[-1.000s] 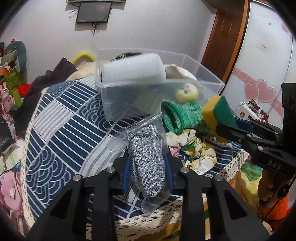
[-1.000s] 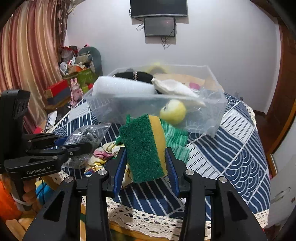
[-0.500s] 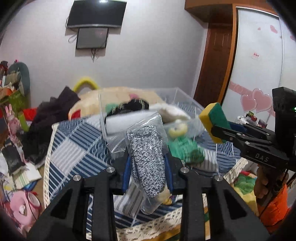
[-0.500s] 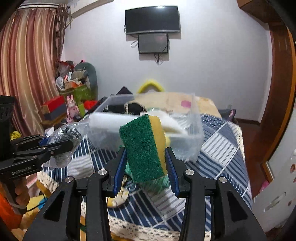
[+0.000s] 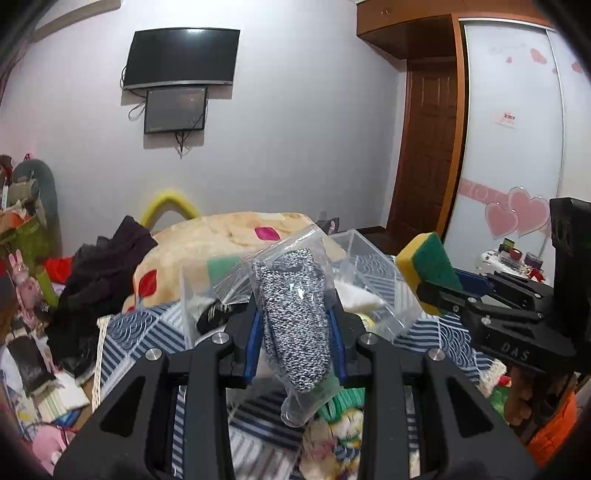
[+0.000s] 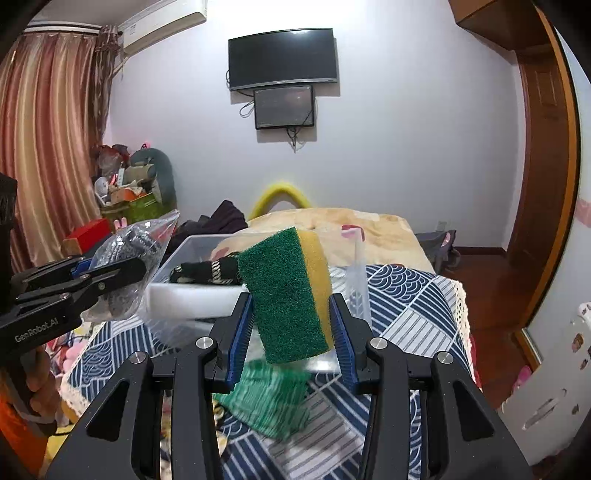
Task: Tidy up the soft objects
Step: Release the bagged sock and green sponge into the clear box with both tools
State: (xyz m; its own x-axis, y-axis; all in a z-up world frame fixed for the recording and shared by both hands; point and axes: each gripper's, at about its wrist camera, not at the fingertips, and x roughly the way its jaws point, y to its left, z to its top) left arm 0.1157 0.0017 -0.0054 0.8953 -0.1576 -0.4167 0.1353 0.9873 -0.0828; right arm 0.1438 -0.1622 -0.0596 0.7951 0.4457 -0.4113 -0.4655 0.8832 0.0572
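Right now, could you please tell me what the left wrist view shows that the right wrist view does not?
Only the left wrist view shows the white wardrobe door with pink hearts and the left tongs shut on the bagged grey knit item head-on.

Only the right wrist view shows the striped curtain, the air conditioner and the right tongs shut on the green and yellow sponge head-on.

Both show the wall TV, the clear plastic bin, the blue patterned cover, and each other's tongs from the side.
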